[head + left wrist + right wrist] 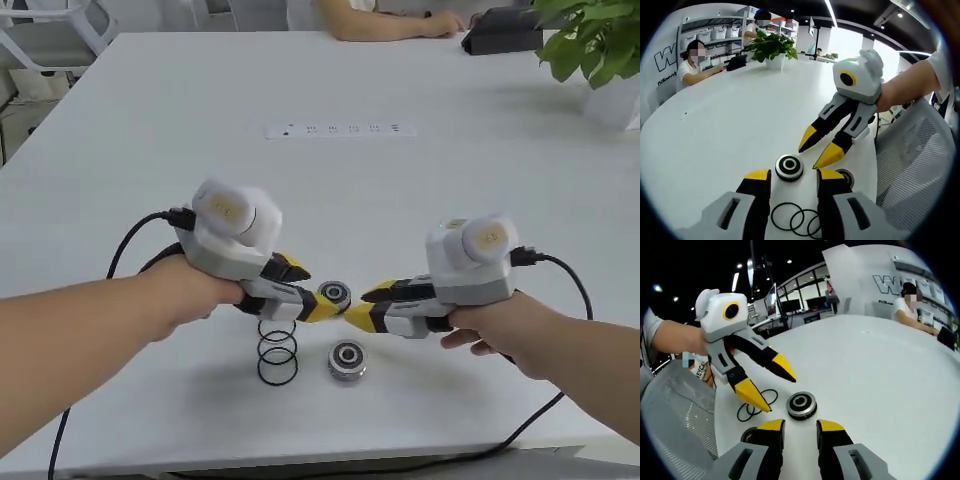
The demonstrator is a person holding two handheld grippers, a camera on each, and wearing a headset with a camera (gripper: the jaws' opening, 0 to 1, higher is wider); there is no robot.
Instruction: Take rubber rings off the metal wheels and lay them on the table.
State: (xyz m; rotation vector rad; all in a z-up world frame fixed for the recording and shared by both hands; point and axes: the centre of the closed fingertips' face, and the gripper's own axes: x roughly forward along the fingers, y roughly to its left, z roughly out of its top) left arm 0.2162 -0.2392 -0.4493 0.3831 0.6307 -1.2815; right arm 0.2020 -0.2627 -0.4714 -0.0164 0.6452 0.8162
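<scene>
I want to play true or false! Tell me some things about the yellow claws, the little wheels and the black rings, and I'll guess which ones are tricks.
1. Three rubber rings lie on the table. True.
2. The left gripper is squeezing a wheel. False: its jaws are open, and a metal wheel lies on the table just ahead of them.
3. There are two wheels. True: a second wheel lies beside the rings.
4. The right gripper is shut. False: it is open and holds nothing.
5. The plant has red leaves. False: they are green.
</scene>
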